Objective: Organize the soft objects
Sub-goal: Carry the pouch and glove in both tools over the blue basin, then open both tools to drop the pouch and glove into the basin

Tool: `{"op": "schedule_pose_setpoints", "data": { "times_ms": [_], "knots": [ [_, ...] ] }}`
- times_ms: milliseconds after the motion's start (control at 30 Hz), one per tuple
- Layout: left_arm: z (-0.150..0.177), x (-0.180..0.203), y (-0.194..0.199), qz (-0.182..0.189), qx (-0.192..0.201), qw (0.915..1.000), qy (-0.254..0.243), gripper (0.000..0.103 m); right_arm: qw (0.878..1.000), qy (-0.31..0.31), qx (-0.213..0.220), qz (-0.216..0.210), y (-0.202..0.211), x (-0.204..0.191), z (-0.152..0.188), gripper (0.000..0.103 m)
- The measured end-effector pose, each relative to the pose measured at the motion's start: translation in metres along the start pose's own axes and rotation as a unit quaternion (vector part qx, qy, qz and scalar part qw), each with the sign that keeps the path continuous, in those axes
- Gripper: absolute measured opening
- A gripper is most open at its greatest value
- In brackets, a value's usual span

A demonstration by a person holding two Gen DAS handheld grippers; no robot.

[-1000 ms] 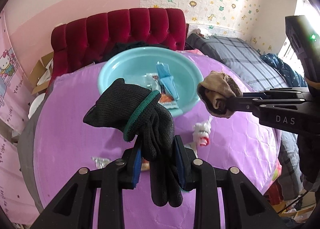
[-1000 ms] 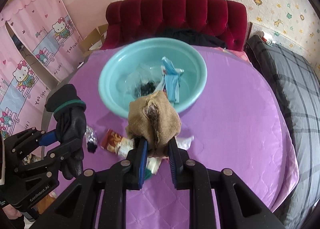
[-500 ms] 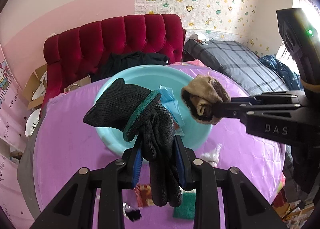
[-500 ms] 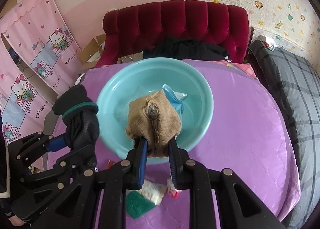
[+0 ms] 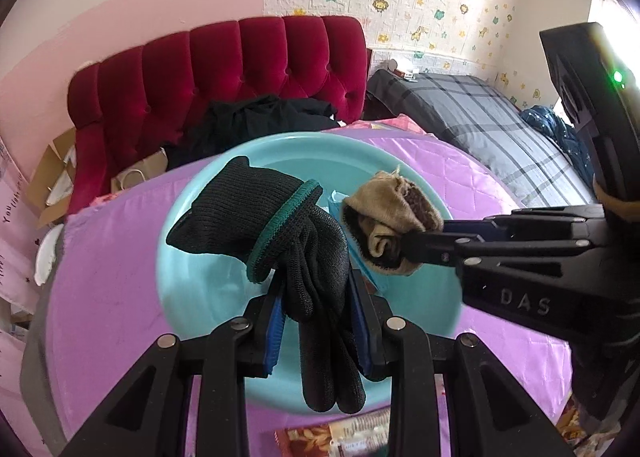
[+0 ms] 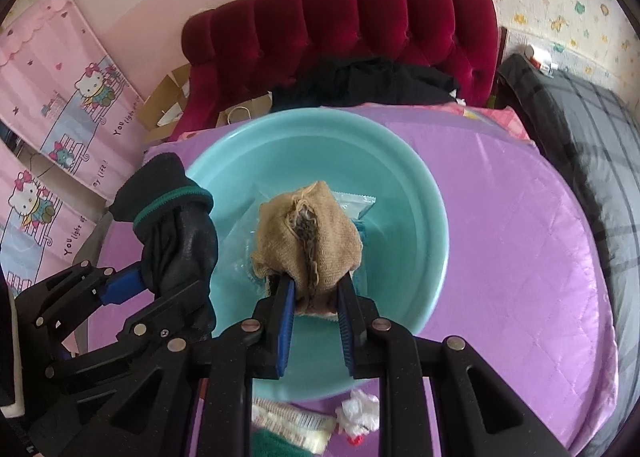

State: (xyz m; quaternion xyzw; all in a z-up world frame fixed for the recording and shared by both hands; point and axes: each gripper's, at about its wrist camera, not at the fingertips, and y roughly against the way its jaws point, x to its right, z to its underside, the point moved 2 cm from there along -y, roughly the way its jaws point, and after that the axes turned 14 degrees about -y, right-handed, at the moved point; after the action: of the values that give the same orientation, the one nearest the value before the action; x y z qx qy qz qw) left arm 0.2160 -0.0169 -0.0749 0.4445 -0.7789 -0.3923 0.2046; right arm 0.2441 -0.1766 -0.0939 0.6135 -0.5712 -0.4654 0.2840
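Purple quilted cloth (image 6: 520,241) covers the round table, with a red tufted headboard (image 6: 360,21) at twelve o'clock and pink cartoon-cat hangings (image 6: 52,129) at nine, printed with words that begin "You light", the rest unclear.

Left to right in the right wrist view: the left gripper (image 6: 160,293) reaches in from eight o'clock, its blue pads clamped on a black glove (image 6: 176,241). The glove's long axis runs up toward eleven o'clock, teal-banded cuff on top. In its own view the left gripper (image 5: 316,309) pinches the black glove (image 5: 304,253) mid-body — cuff flopped toward ten o'clock, fingers hanging toward six.

At centre, the right gripper (image 6: 314,297) is closed on a tan knitted sock (image 6: 312,233), bunched and standing toward twelve o'clock, a frayed seam facing the camera. From the left wrist view the right gripper (image 5: 408,247) enters from three o'clock, its body lettered "DAS", the tan knitted sock (image 5: 388,217) at its tip.

Both soft items hang above a turquoise basin (image 6: 400,185) holding a clear-and-blue packet (image 6: 356,205). At six o'clock, beside the basin, lie a printed wrapper (image 6: 292,423) — text unreadable — and crumpled white paper (image 6: 358,413).
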Motion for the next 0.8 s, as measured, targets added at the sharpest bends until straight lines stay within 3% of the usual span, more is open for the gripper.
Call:
{"op": "schedule_pose_setpoints", "data": {
  "times_ms": [433,667,800],
  "knots": [
    [-0.006,-0.010,-0.052,-0.011,-0.036,0.9993,-0.010,0.032,1.000,-0.026,-0.016,0.007,-0.055,0.011,-0.023,0.021],
    [-0.006,-0.009,-0.067,-0.013,-0.045,0.9987,-0.018,0.033,0.999,-0.030,-0.021,0.002,-0.064,0.014,-0.031,0.023],
    [-0.008,-0.009,-0.066,-0.015,-0.041,0.9990,-0.011,0.039,0.999,-0.027,-0.021,-0.007,-0.061,0.012,-0.030,0.029]
  ]
}}
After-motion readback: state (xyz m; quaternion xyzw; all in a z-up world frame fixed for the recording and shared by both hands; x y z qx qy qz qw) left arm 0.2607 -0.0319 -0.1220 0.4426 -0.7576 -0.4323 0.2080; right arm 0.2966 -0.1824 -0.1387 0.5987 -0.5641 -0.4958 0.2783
